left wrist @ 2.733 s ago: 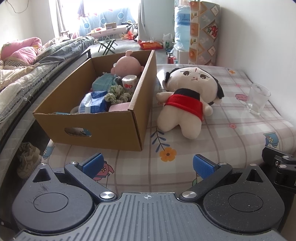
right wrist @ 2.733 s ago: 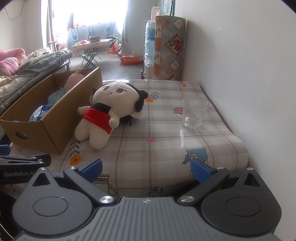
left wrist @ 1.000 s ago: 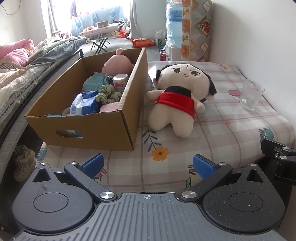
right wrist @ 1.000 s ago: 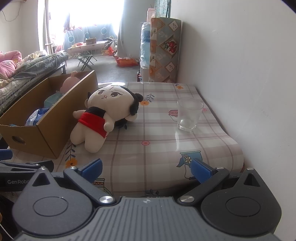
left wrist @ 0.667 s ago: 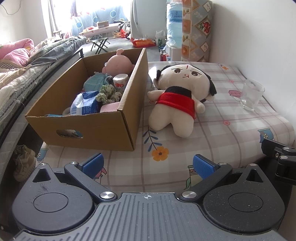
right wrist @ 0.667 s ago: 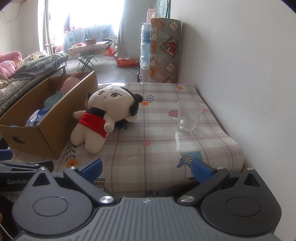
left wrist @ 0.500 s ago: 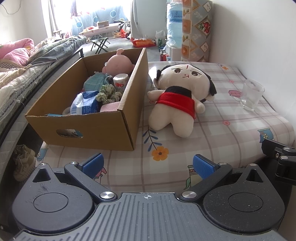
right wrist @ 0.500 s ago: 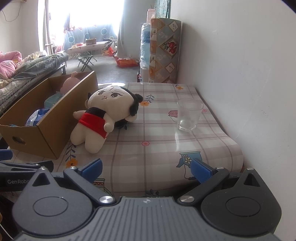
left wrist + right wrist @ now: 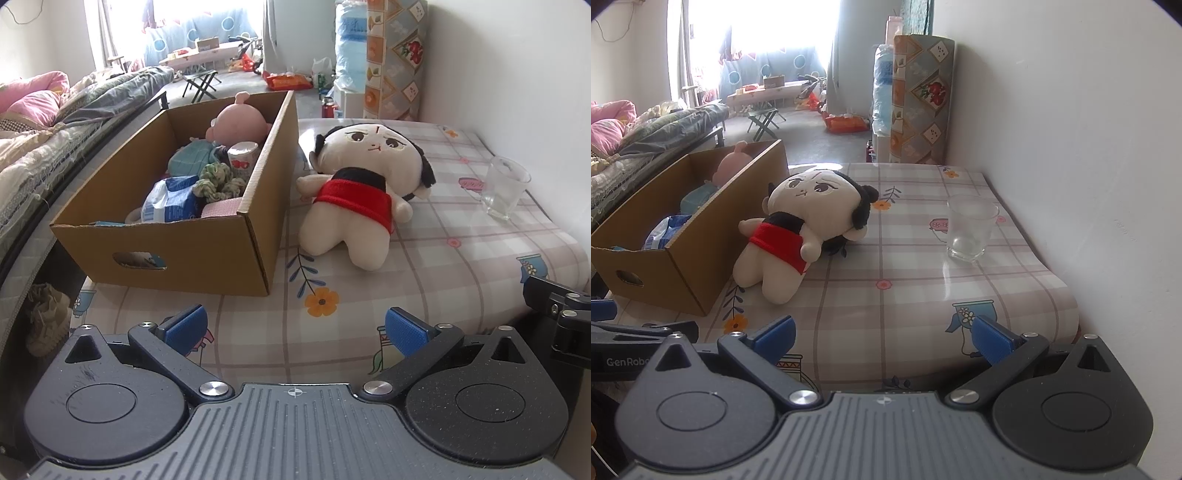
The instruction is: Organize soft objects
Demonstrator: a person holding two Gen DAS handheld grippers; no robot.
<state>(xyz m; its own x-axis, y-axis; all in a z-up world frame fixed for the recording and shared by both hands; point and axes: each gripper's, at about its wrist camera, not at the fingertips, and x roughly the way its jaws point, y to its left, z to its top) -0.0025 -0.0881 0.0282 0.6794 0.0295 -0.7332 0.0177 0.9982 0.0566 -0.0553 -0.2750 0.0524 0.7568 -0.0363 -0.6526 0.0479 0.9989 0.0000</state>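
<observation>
both grippers pulled back, doll waits by the box

since earlier both cameras sit slightly farther back. left gripper [image 9: 294,328] and right gripper [image 9: 882,338] hover at the near table [image 9: 923,295] edge, fingers spread, grasping nothing. beyond, the plush doll [image 9: 360,188] lies face-up against the cardboard box [image 9: 207,243]. glass cup [image 9: 971,227] stands farther right.

One open brown cardboard box [image 9: 207,236] stands on the checked table [image 9: 461,258]. Right of the box lie one cream plush doll in a red top [image 9: 362,184] and one clear drinking glass [image 9: 504,188]. Inside the box sits one pink plush toy [image 9: 238,123].
</observation>
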